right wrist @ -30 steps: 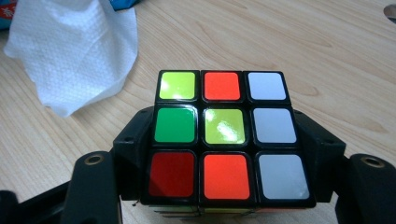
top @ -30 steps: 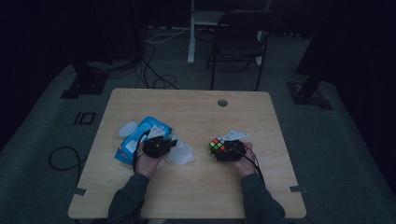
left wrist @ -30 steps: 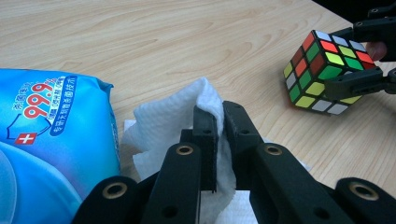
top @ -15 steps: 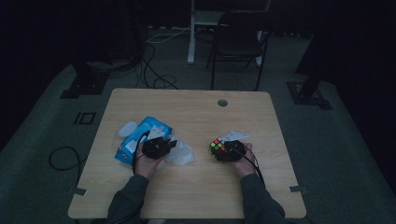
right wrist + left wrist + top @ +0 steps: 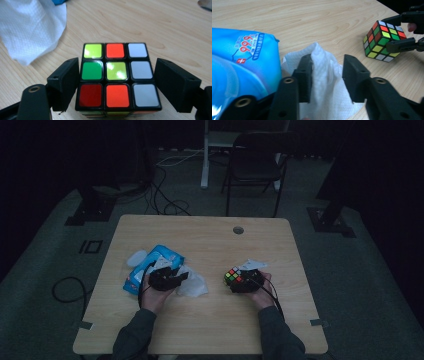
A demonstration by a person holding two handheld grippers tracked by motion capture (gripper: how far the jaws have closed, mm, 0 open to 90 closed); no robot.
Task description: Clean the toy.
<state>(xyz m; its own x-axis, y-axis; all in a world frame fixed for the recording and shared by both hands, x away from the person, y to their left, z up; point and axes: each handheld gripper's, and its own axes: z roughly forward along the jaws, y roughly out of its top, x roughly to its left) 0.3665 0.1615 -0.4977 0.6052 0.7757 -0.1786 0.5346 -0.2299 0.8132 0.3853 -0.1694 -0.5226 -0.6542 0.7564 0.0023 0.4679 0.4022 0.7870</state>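
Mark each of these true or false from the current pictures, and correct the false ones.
1. The puzzle cube sits between the right gripper's fingers. True; a small gap shows on each side.
2. The white tissue lies between the left gripper's fingers. True; those fingers stand apart.
3. The blue pack lies beside the cube. False; it lies by the tissue, on the left gripper's side.
4. The cube's upper face is all one colour. False; it mixes yellow, orange, white, green and red.
5. The table is dark metal. False; it is light wood.
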